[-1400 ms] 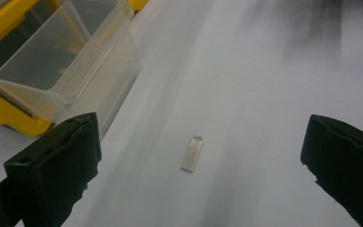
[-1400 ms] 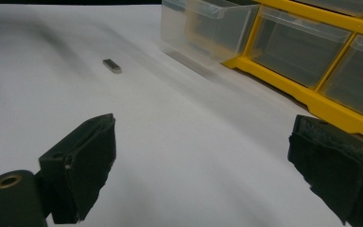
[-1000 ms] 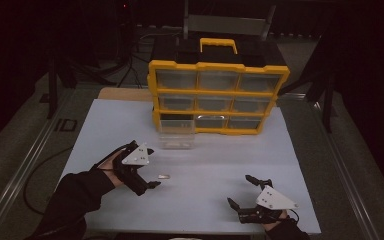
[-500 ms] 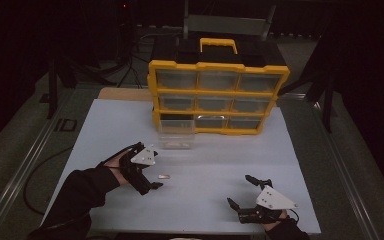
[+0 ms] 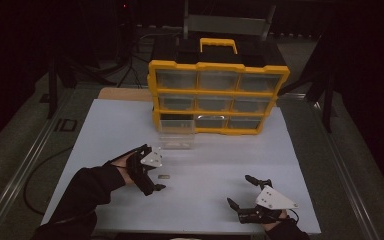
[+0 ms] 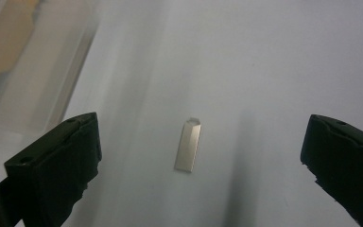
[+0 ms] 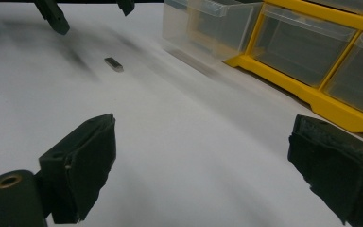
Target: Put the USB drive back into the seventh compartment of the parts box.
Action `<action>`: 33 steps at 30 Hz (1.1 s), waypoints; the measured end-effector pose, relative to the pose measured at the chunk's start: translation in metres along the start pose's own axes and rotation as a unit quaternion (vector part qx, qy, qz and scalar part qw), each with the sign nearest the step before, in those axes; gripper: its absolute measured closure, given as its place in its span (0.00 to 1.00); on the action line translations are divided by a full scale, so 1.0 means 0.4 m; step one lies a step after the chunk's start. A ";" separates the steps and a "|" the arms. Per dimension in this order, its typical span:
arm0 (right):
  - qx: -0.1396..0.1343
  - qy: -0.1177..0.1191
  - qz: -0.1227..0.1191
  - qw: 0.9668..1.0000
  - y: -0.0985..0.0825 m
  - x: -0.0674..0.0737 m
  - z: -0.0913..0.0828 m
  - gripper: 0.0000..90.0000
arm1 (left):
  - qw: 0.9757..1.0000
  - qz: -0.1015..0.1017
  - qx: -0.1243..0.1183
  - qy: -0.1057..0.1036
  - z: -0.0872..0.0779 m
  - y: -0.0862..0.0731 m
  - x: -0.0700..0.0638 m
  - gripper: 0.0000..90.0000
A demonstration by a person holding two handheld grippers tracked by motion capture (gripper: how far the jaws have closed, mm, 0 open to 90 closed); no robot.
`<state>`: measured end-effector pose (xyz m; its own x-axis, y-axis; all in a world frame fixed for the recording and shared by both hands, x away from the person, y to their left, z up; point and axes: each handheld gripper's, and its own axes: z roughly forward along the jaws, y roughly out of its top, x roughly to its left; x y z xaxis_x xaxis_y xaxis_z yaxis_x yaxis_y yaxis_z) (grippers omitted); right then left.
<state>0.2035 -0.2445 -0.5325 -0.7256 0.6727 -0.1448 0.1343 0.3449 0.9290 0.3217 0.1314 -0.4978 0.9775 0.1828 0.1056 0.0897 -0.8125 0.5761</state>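
Note:
A small flat silver metal piece [image 5: 164, 176] lies on the white table top [image 5: 220, 155]. My left gripper [image 5: 151, 168] hovers just left of it, open, with its jaws spread wide. In the left gripper view the piece [image 6: 189, 144] lies between the two black fingers [image 6: 59, 158], touching neither. My right gripper [image 5: 239, 190] rests open near the front right of the table, with nothing between its fingers [image 7: 82, 165]. From there the piece [image 7: 114, 64] lies farther off, with the left gripper's fingertips [image 7: 52, 15] above it.
A yellow organizer [image 5: 217, 95] with clear drawers and a handle stands at the back of the table. One clear drawer [image 5: 176, 134] is pulled out in front of its lower left corner, close behind the left gripper. It also appears in the right gripper view [image 7: 208, 23].
My left gripper has shifted a little to the right, closer to the metal piece. The right gripper has stayed where it was.

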 end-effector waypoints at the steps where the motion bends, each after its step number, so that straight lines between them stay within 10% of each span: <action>1: 0.000 0.000 0.000 1.000 0.000 0.000 0.000 0.10 | 1.000 0.002 0.003 0.001 0.003 -0.001 0.000 0.00; 33: 0.001 0.001 0.000 1.000 0.000 0.000 0.001 0.10 | 0.999 -0.005 0.036 -0.008 0.066 -0.019 0.029 0.59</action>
<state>0.2036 -0.2443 -0.5328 -0.7272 0.6713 -0.1431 0.1361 0.3454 0.9285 0.3373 0.1251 -0.5225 0.9794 0.1819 0.0872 0.1116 -0.8487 0.5169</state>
